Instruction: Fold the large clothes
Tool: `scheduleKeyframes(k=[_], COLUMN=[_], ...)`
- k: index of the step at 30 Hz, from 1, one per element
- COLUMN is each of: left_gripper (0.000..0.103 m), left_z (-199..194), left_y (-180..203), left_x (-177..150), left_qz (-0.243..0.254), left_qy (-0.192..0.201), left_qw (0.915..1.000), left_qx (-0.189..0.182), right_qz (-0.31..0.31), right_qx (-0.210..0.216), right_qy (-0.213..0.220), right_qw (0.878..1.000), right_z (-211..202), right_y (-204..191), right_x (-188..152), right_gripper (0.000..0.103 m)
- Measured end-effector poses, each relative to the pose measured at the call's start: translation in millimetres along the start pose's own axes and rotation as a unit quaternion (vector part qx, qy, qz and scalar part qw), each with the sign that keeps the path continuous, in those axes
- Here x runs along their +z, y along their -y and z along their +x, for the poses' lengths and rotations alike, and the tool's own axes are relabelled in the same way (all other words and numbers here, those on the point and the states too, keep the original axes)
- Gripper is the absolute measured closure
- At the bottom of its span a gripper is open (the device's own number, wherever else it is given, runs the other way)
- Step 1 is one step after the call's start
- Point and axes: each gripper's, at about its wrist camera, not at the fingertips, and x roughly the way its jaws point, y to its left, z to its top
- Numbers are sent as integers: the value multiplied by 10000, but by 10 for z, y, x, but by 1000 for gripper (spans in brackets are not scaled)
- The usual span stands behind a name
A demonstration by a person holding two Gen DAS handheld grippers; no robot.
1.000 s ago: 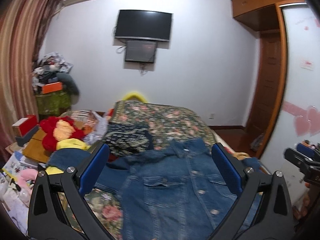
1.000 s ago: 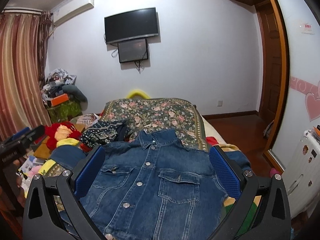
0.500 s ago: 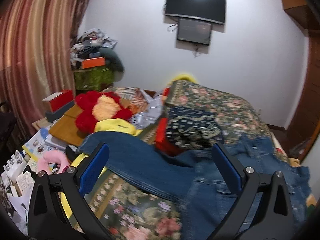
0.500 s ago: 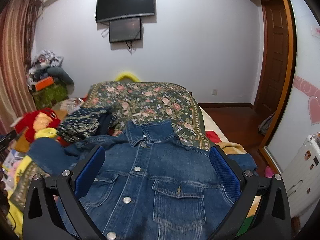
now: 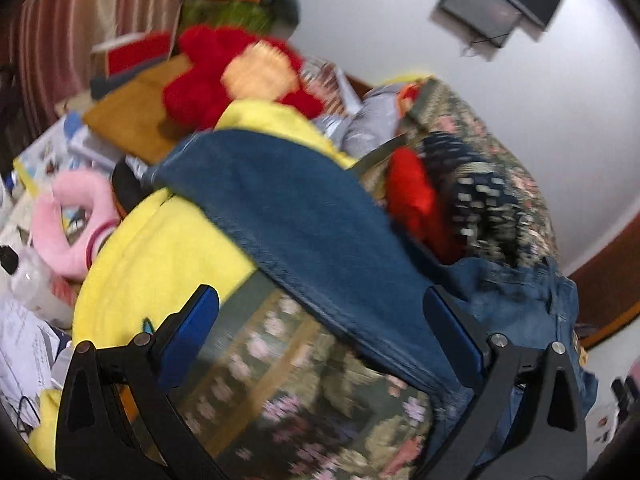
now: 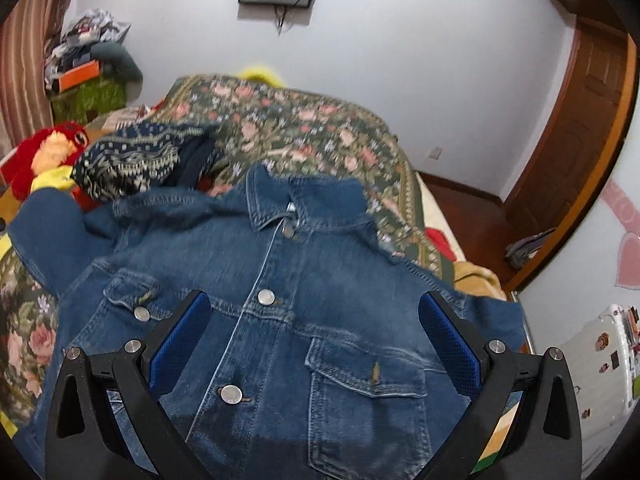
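Note:
A blue denim jacket (image 6: pixel 288 312) lies front up, buttoned, on the floral bedspread (image 6: pixel 304 120). Its collar points to the far wall. One sleeve (image 5: pixel 304 232) stretches out to the left over a yellow cloth (image 5: pixel 160 248). My left gripper (image 5: pixel 320 320) is open and empty, low over that sleeve. My right gripper (image 6: pixel 316 320) is open and empty, just above the jacket's chest between the two pockets.
A dark patterned garment (image 6: pixel 136 160) and a red cloth (image 5: pixel 412 196) lie beside the jacket's left shoulder. A red and orange plush toy (image 5: pixel 240 72), a pink toy (image 5: pixel 76 220) and books crowd the left side. A wooden door (image 6: pixel 580 120) stands right.
My left gripper has swung left and down from the jacket body to its left sleeve. My right gripper has dropped closer to the jacket's chest. Both stayed open.

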Motion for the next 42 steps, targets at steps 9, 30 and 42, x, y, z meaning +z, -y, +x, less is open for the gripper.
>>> scheduleKeyframes(k=[9, 30, 42], left_gripper=[19, 97, 97], left_z=[512, 816, -720], left_y=[-505, -652, 919], left_x=[352, 931, 1137], left_qz=[-1011, -1227, 830], left_qy=[-418, -363, 1064], left_qw=[9929, 9894, 9908], left_qx=[-469, 689, -121], right_qz=[49, 292, 615], right_qx=[1, -30, -4], right_qy=[-354, -232, 100], right_qw=[9994, 9993, 9981], right_z=[219, 85, -169], right_y=[-5, 176, 448], right_x=[21, 119, 151], right_gripper=[0, 0, 0])
